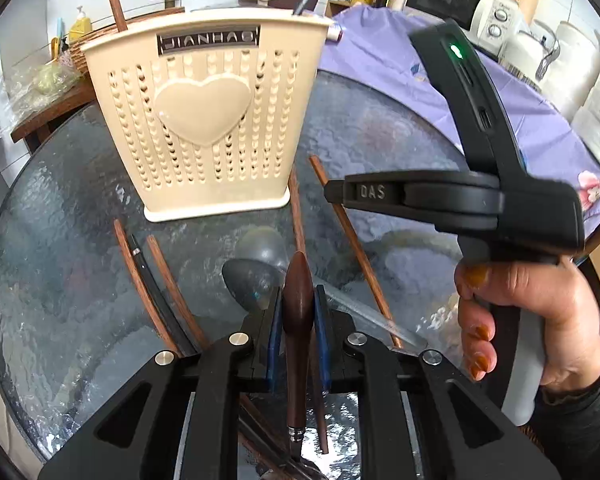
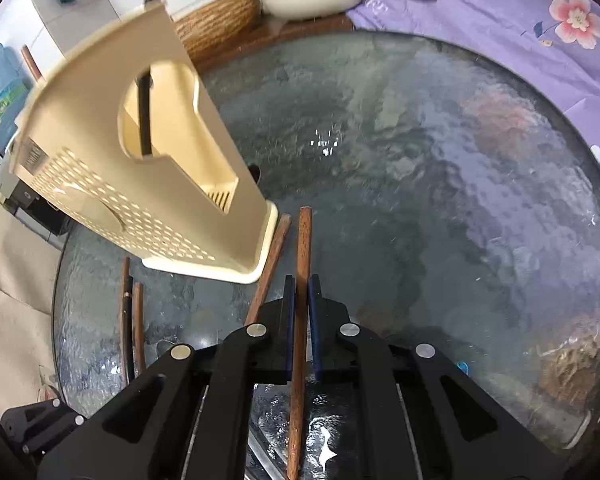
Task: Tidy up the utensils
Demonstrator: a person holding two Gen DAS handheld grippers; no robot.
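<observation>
Here, above the round glass table (image 2: 440, 184), my left gripper (image 1: 298, 300) clamps a dark wooden handle (image 1: 297, 312), my right gripper (image 2: 300, 292) clamps a chopstick (image 2: 302, 280), the cream utensil holder (image 1: 204, 120) just ahead.

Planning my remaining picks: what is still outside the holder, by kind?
Brown chopsticks: 4, one in the right tool
Black stick: 1
Spoon: 1
Dark-handled utensil: 1, in the left tool
Total: 7

Glossy perforated cream plastic holder (image 1: 204, 120), rippled glass tabletop (image 2: 420, 184), smooth dark wooden chopstick (image 2: 302, 280)
</observation>
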